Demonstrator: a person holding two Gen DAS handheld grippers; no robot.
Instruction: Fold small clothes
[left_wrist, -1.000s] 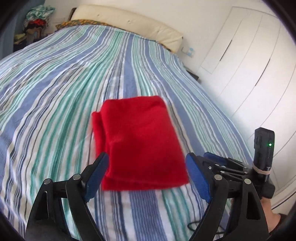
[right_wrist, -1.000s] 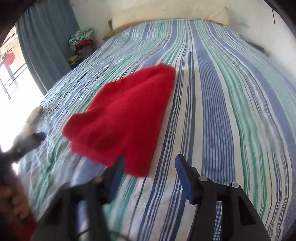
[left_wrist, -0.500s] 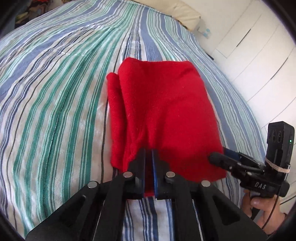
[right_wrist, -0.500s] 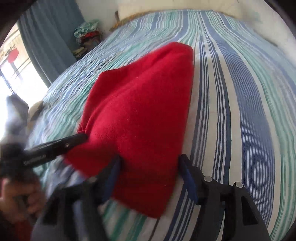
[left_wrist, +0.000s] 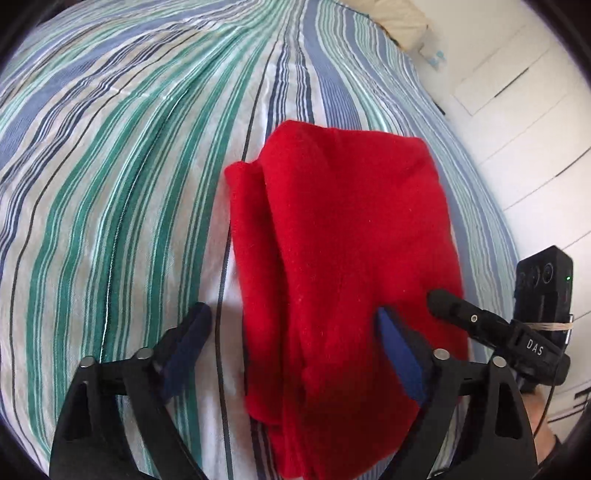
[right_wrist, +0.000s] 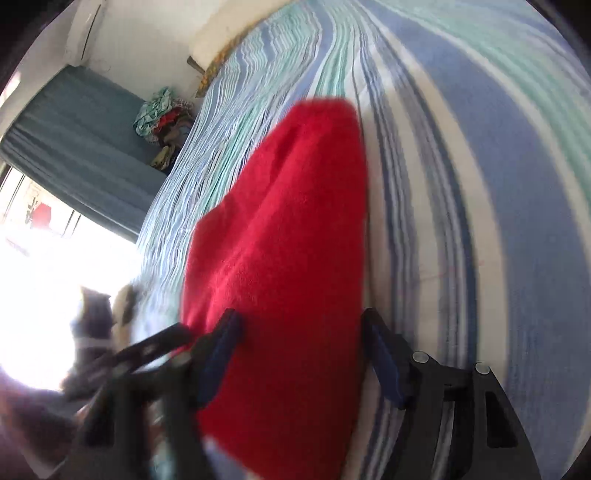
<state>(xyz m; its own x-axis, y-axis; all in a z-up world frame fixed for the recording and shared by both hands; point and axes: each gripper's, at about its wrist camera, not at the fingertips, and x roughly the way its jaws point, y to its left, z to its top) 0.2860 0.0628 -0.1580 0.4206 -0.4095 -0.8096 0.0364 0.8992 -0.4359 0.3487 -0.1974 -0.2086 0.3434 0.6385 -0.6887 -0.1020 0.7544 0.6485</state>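
- Left gripper is low over the near end of the folded red garment, its jaws opening; the left blue pad stands over bare bedspread just beside the cloth and the right pad lies on top of it, so neither pinches the fabric.
- Right gripper straddles the garment's near right part, jaws opening slightly; both blue pads stand at the cloth's sides with fabric between them, not visibly squeezed.
- From the left wrist view, the right gripper's black finger lies over the garment's right edge.
- Red garment lies flat on the striped bedspread, folded into a long rectangle with 1 narrower layer showing along its left side.
- Pillow sits at the bed's far end; white wardrobe doors stand to the right.
- Blue curtain and a heap of clothes are beyond the bed; this view is blurred.
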